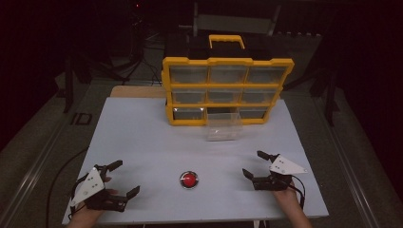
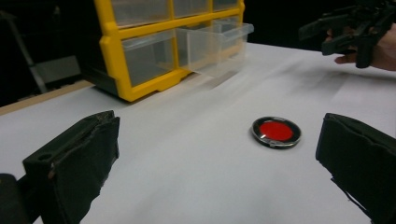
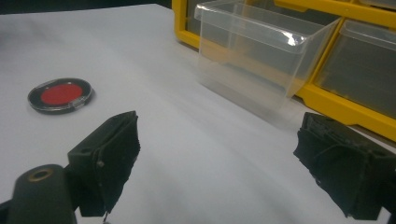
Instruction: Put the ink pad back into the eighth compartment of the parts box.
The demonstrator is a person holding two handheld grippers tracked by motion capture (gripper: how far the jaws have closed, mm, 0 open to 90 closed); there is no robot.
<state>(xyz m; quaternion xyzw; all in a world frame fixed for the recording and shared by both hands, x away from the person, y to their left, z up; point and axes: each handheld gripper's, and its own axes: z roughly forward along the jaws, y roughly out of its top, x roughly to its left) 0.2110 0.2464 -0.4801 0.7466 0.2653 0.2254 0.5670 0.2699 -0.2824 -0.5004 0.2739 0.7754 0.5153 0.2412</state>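
Round red disc in black-rimmed clear case (image 1: 189,179) lying lower centre, between left gripper (image 1: 119,179) and right gripper (image 1: 255,164), both spread, empty. Risk: flat case skidding under closing jaws.

white table (image 1: 142,137) w/ black tripod stands (image 1: 71,71) on floor behind it.
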